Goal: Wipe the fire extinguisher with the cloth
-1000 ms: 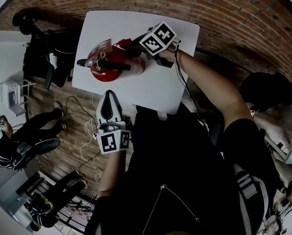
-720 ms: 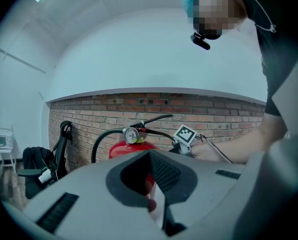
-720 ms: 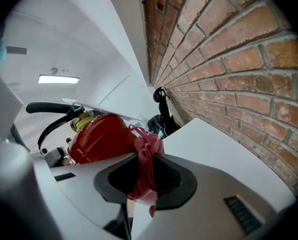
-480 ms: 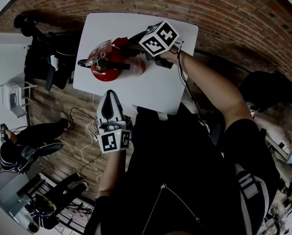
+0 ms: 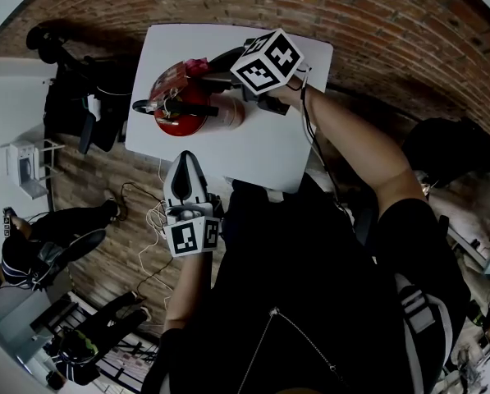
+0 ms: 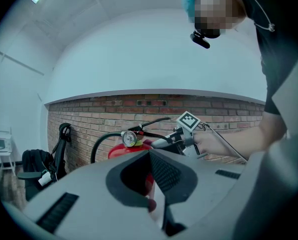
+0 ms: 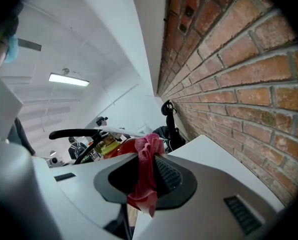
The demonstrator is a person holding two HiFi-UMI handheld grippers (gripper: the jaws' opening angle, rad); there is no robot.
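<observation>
Plainly red, the fire extinguisher (image 5: 187,109) stands near the desk's (image 5: 253,150) left edge, with a black hose (image 6: 100,145) looping off its head and a round gauge (image 6: 129,139) on top. The right gripper (image 5: 214,66) clenches a pink cloth (image 7: 145,169) at the extinguisher's far side. The left gripper (image 5: 184,161) hovers at the desk's near edge, its jaws closed on nothing.

Red extinguisher (image 5: 191,105), pink cloth (image 7: 146,171)

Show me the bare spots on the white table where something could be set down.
Widest bare patch: the table's near part, between the fire extinguisher and the edge by the left gripper. A narrower strip runs along the far edge. Crowded: around the extinguisher, where the right gripper holds the cloth.
</observation>
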